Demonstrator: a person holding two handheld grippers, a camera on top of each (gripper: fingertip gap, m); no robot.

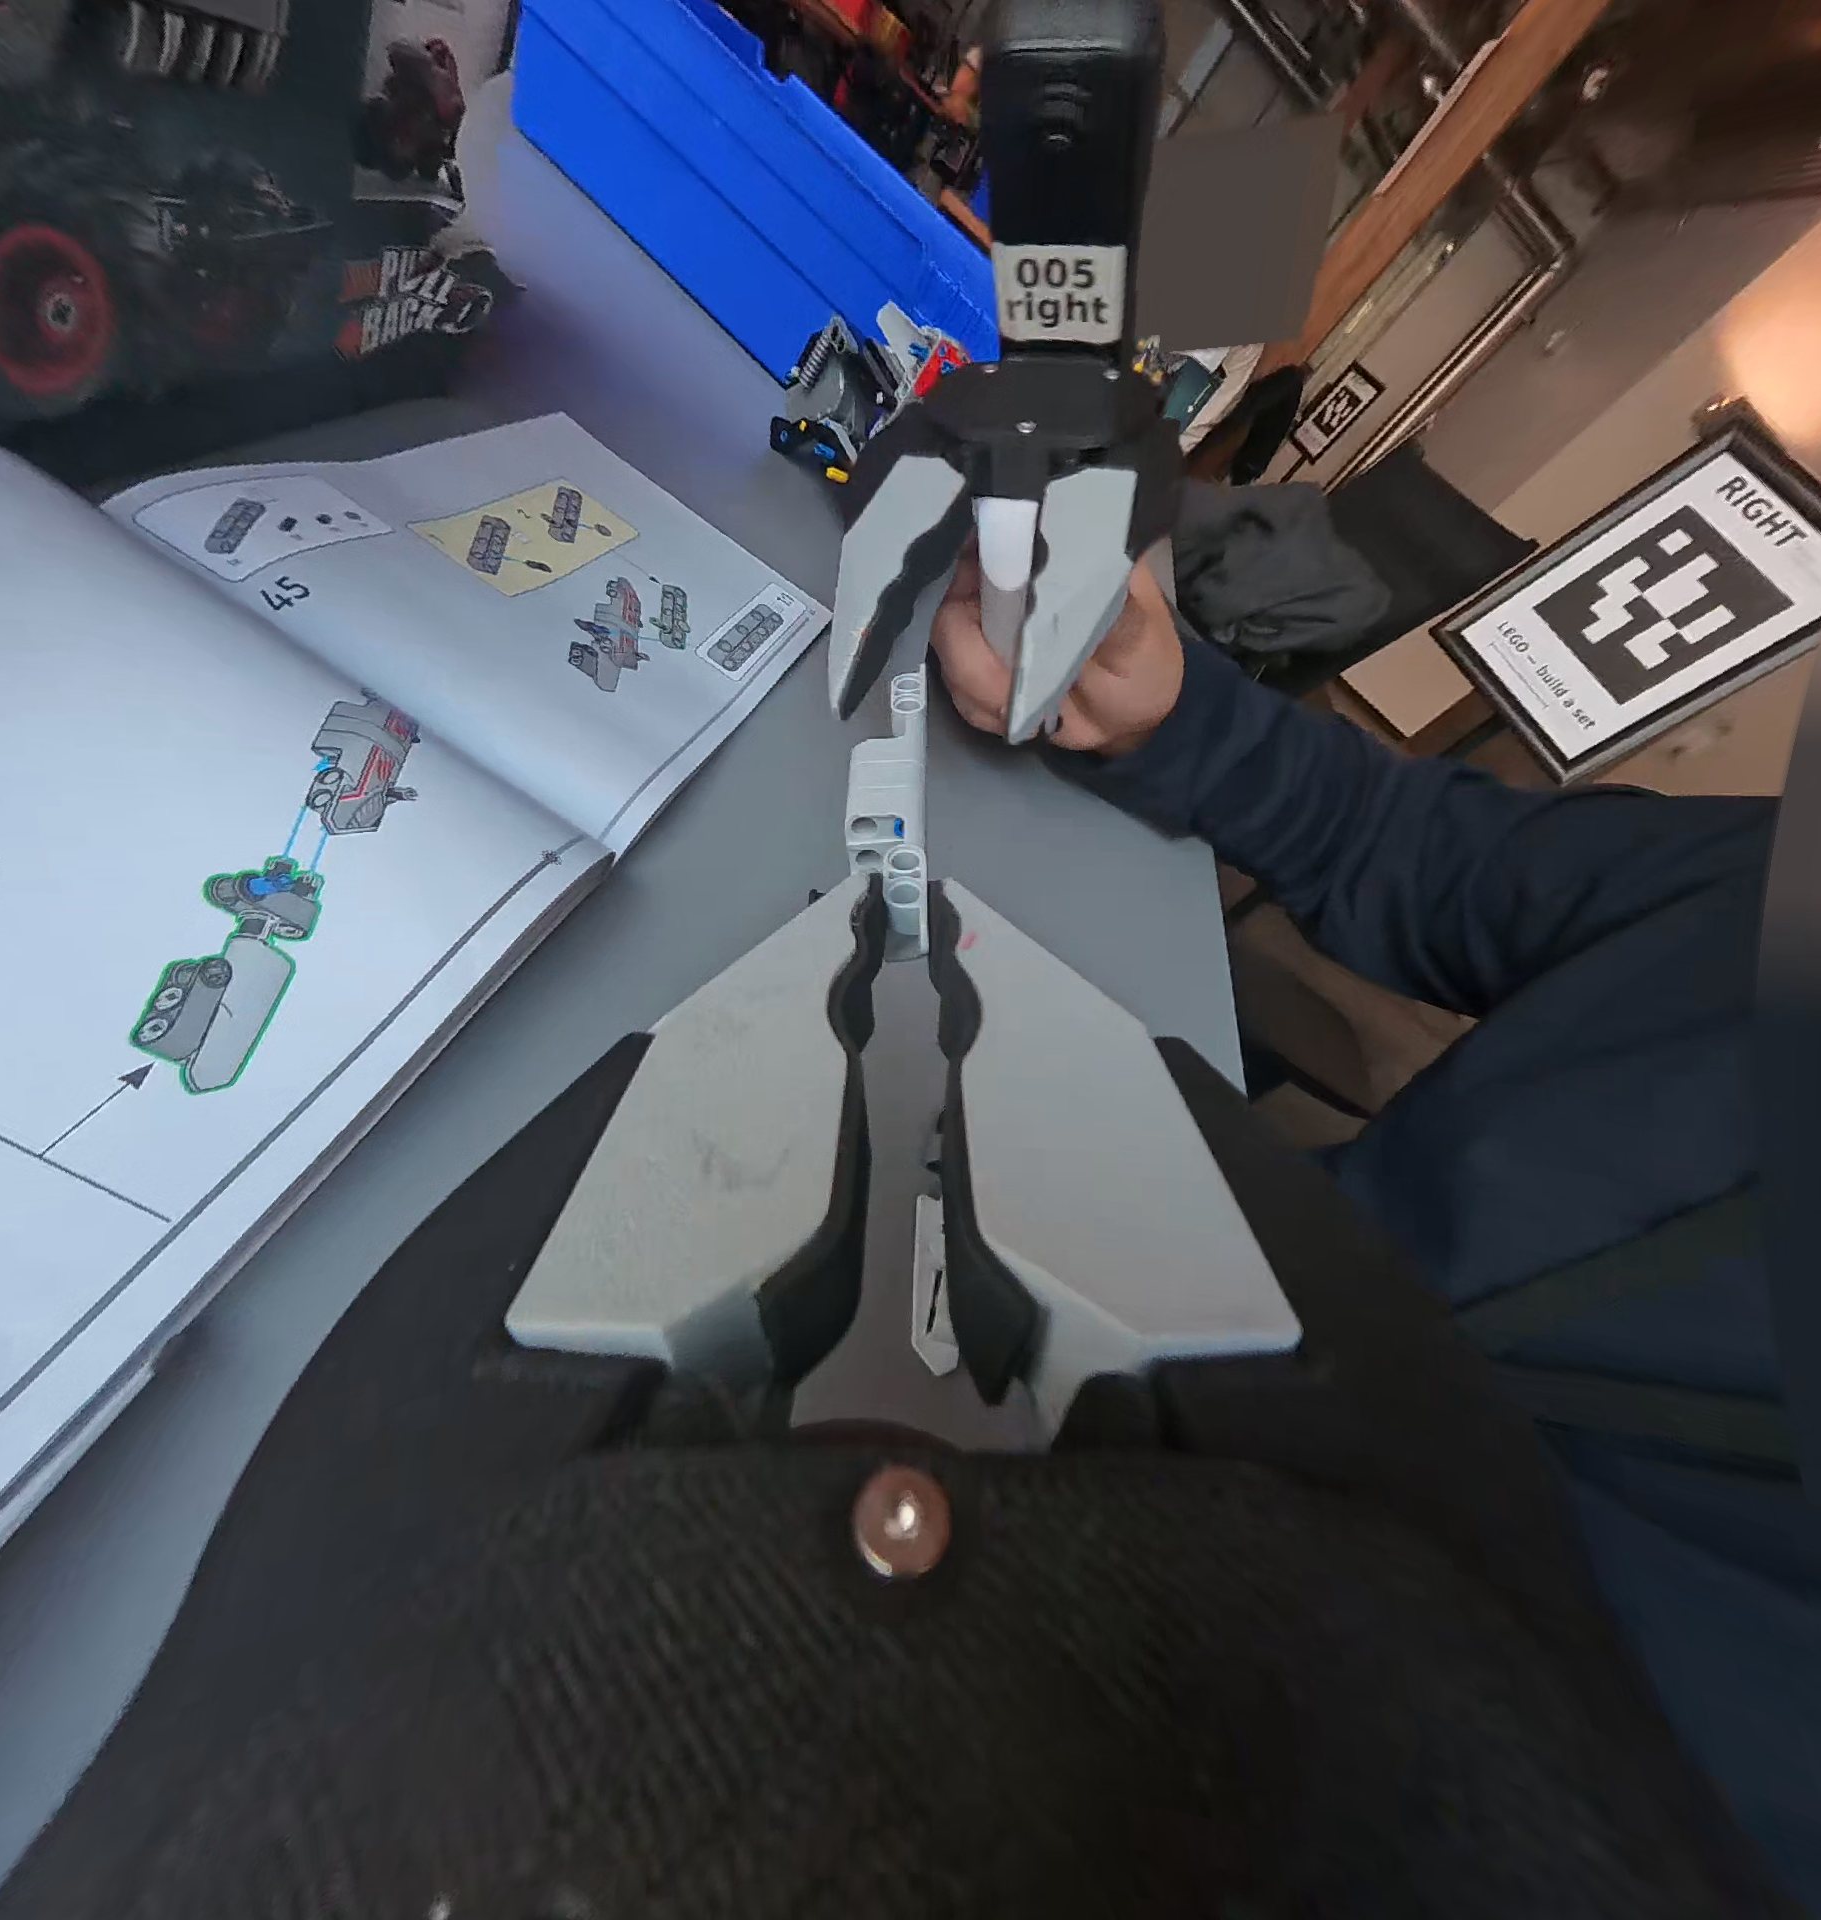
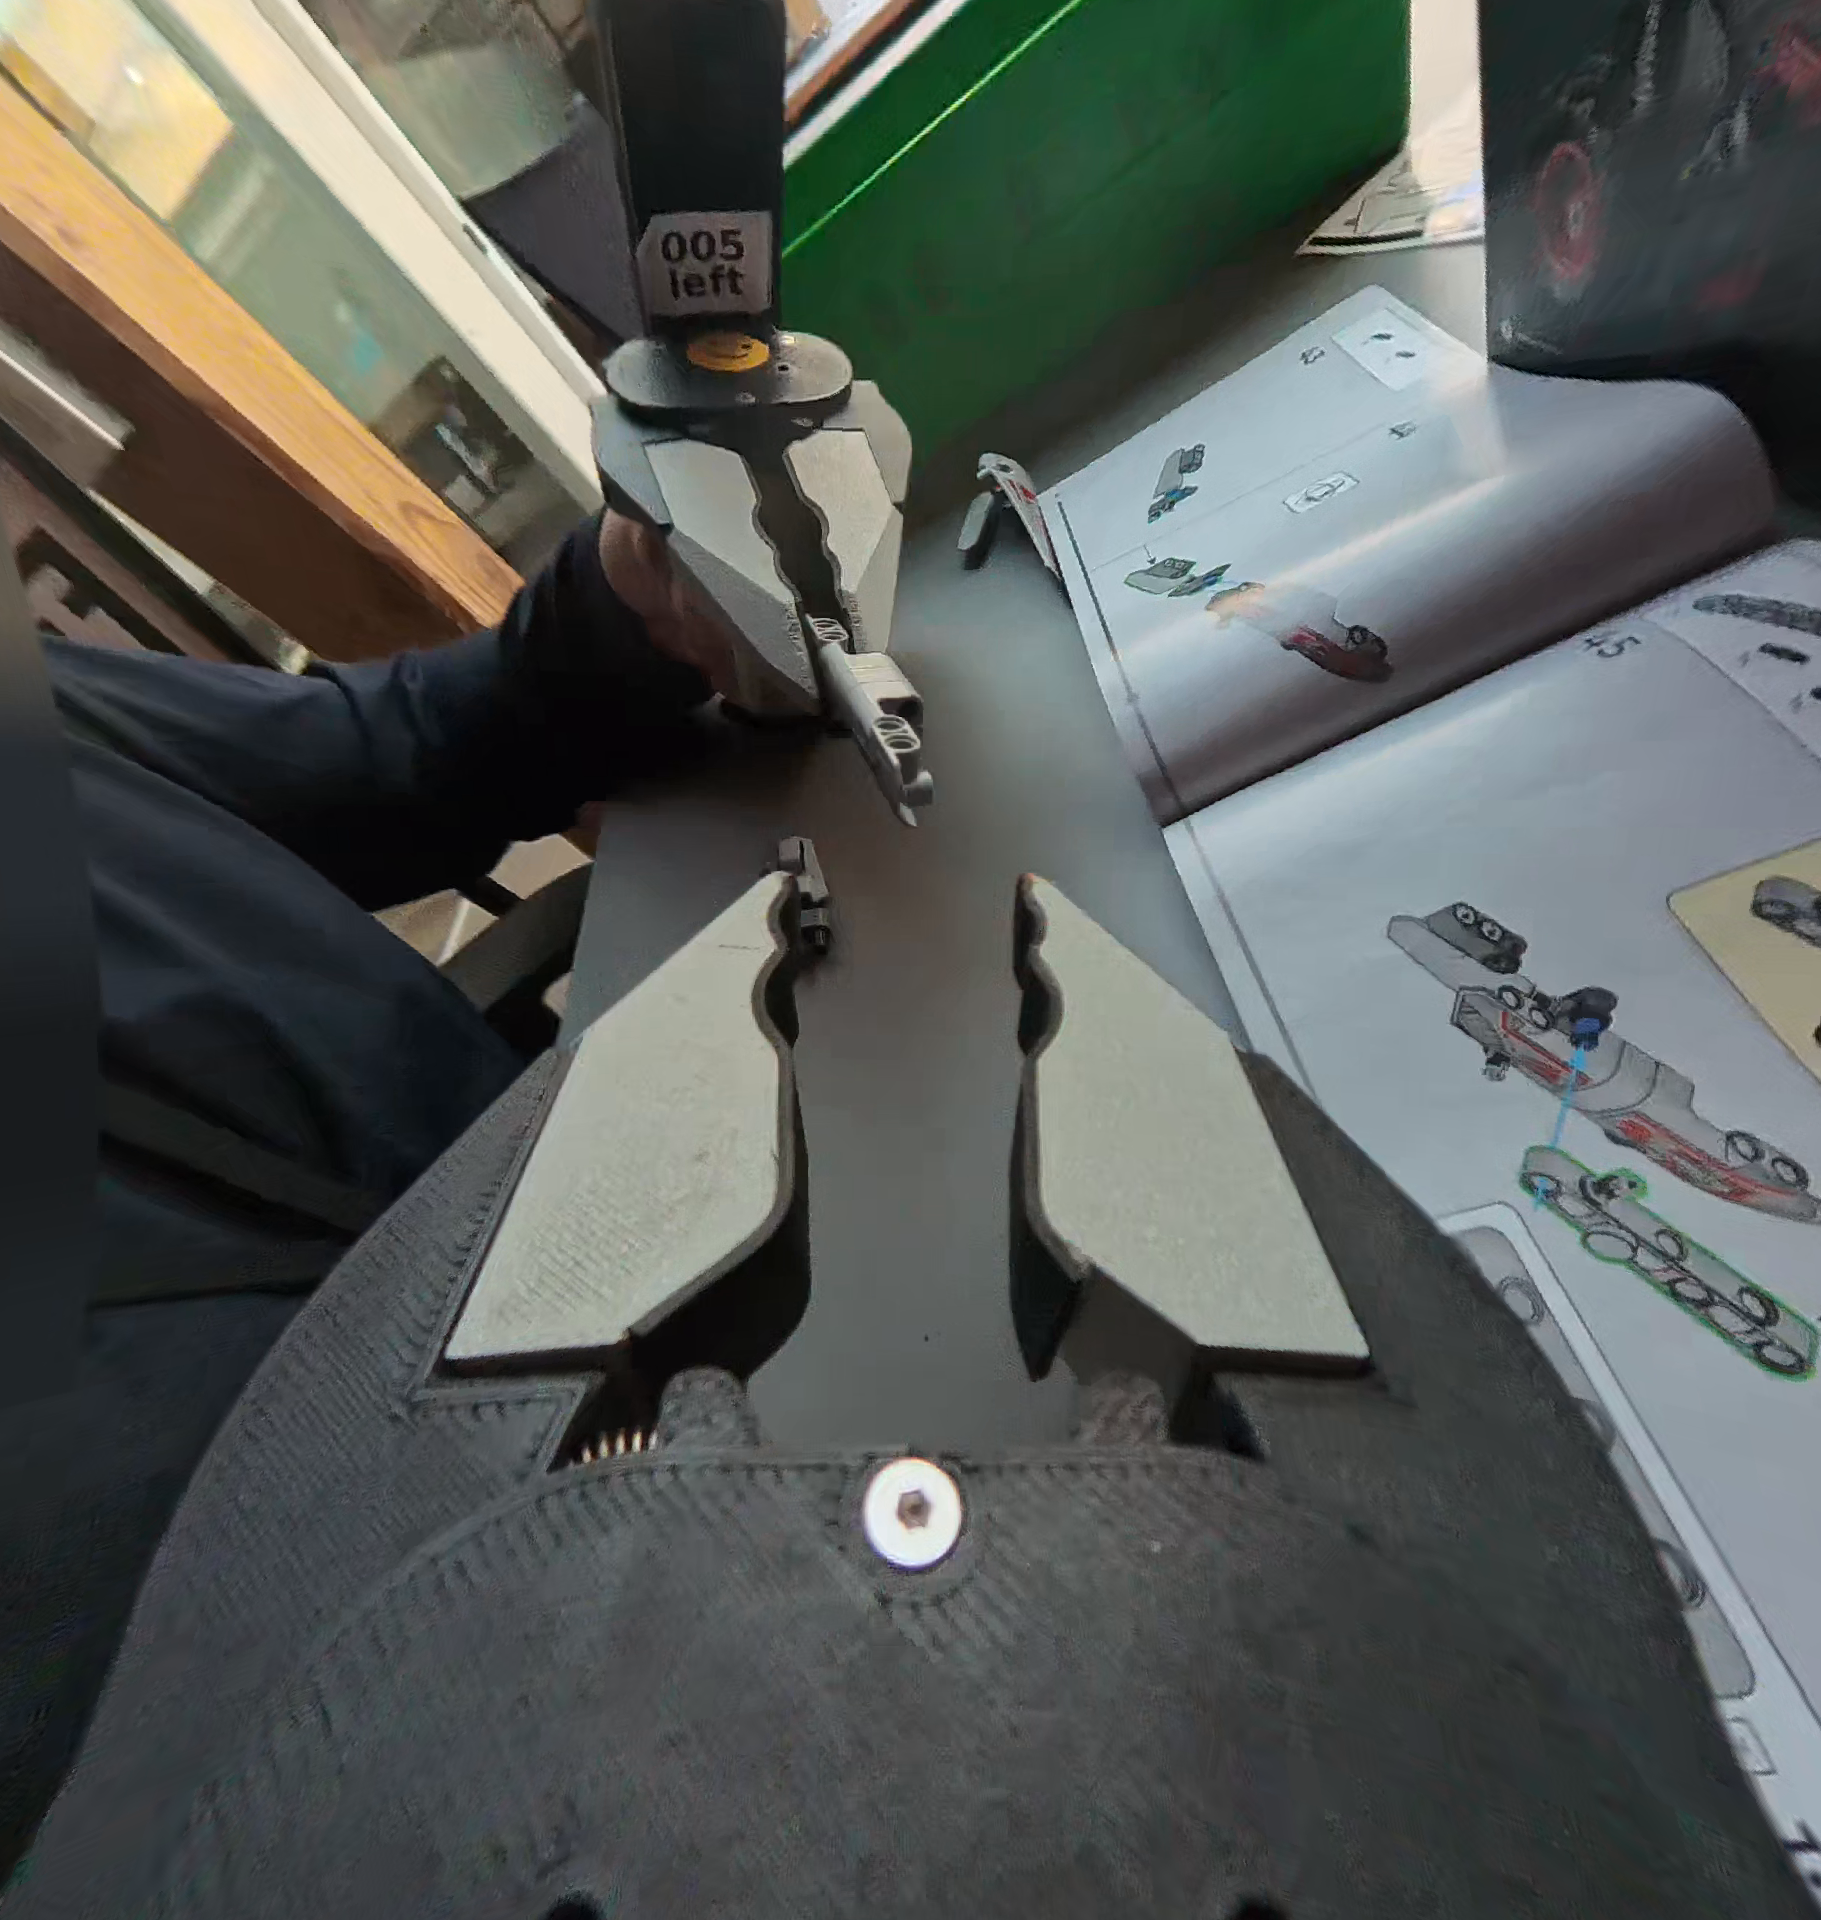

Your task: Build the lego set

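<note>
My left gripper (image 1: pixel 901 909) is shut on the end of a light grey Lego assembly (image 1: pixel 885 821) with round pin holes and a small blue pin, held above the dark table. It also shows in the right wrist view (image 2: pixel 880 727), sticking out of the left gripper (image 2: pixel 833 665). My right gripper (image 2: pixel 911 883) is open and empty, facing the assembly from the other side, a short way off. In the left wrist view the right gripper (image 1: pixel 932 722) has its jaws spread just beyond the assembly's far end. A small dark grey piece (image 2: pixel 810 894) sits by its left fingertip.
An open instruction booklet (image 1: pixel 262 779) covers the table's left side; it is on the right in the right wrist view (image 2: pixel 1508 831). A blue bin (image 1: pixel 740 177), the set's box (image 1: pixel 158 208) and a partly built model (image 1: pixel 864 384) stand behind. Loose pieces (image 2: pixel 999 509) lie near a green bin (image 2: pixel 1041 208). One gripper's finger ends stand about 7 cm off the other's.
</note>
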